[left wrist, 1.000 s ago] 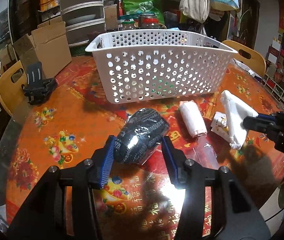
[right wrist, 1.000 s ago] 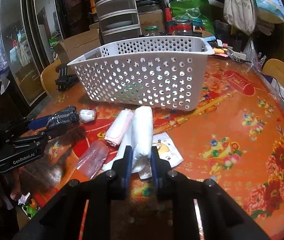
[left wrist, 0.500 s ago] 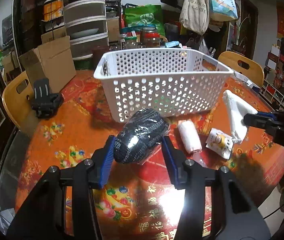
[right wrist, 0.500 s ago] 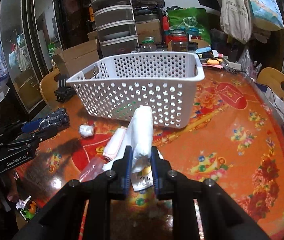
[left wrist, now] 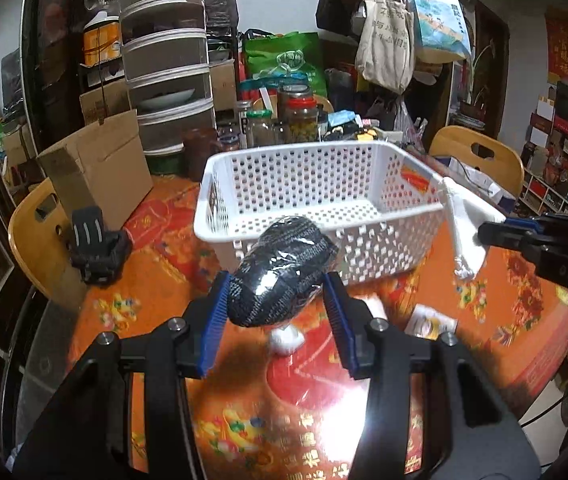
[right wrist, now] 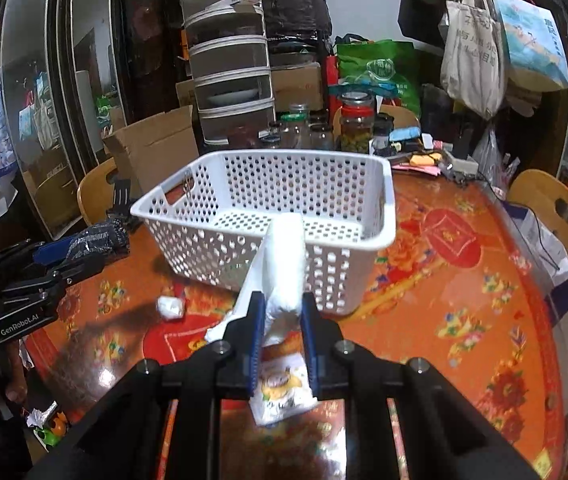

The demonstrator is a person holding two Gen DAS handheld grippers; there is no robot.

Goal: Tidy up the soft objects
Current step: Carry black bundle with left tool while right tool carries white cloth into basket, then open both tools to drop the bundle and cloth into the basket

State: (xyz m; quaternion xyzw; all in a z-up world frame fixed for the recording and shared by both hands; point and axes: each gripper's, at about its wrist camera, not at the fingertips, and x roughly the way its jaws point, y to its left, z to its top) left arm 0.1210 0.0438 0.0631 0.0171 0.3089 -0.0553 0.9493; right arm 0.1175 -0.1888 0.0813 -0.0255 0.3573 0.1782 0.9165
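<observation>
Left gripper [left wrist: 275, 304] clamped on dark wrapped bundle [left wrist: 284, 272]; right gripper [right wrist: 281, 316] pinching white roll [right wrist: 286, 260]. Both look light, squashy; film likely slippery, so grip mid-body. Basket [left wrist: 364, 208] ahead.

Perforated basket [left wrist: 324, 196]: white moulded plastic, smooth, faintly glossy. Dark bundle [left wrist: 284, 276]: coarse knitted cloth in clear, shiny film. White roll [right wrist: 286, 264]: soft matt cloth. Surface [right wrist: 464, 300]: patterned orange-red covering with a glossy, reflective finish. Left tool [left wrist: 277, 316] and right tool [right wrist: 281, 334]: matt black plastic bodies, ribbed blue pads [left wrist: 213, 328]. Box [left wrist: 99, 172]: matt brown cardboard. Chair [left wrist: 35, 236]: smooth wood-toned back.
</observation>
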